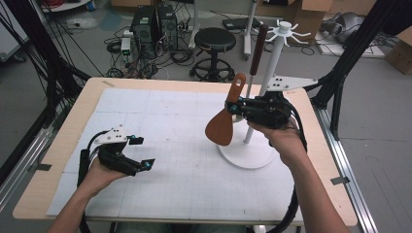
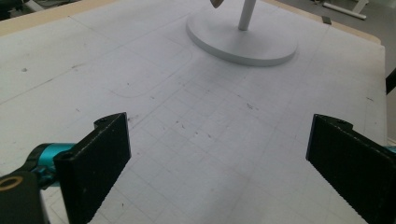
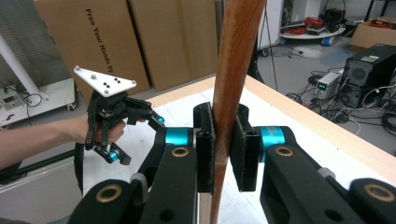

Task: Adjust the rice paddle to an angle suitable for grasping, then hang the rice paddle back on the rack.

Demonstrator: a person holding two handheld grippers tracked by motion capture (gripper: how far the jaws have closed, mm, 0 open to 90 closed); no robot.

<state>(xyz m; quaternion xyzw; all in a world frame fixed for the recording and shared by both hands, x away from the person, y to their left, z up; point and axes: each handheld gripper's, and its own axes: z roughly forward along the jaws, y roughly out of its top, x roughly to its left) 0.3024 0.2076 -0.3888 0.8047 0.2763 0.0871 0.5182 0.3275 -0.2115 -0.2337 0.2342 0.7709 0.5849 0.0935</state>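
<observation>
Overhead, a wooden table point(image 1: 58, 145) under a white gridded mat point(image 1: 160, 145); cabled grey floor, stool point(image 1: 214, 41) at 12 o'clock; cardboard boxes point(image 3: 88, 42) read "Free Your Hands by"; right gripper point(image 1: 234, 108) clamped on the wooden spatula point(image 1: 221, 127), raised beside the white rack point(image 1: 245, 153) at 2 o'clock; left gripper point(image 1: 142, 152) jaws apart, at 8 o'clock.

Left claw point(image 1: 138, 152) rests low, jaws wide; right claw point(image 1: 232, 108) raised, clamped.
</observation>
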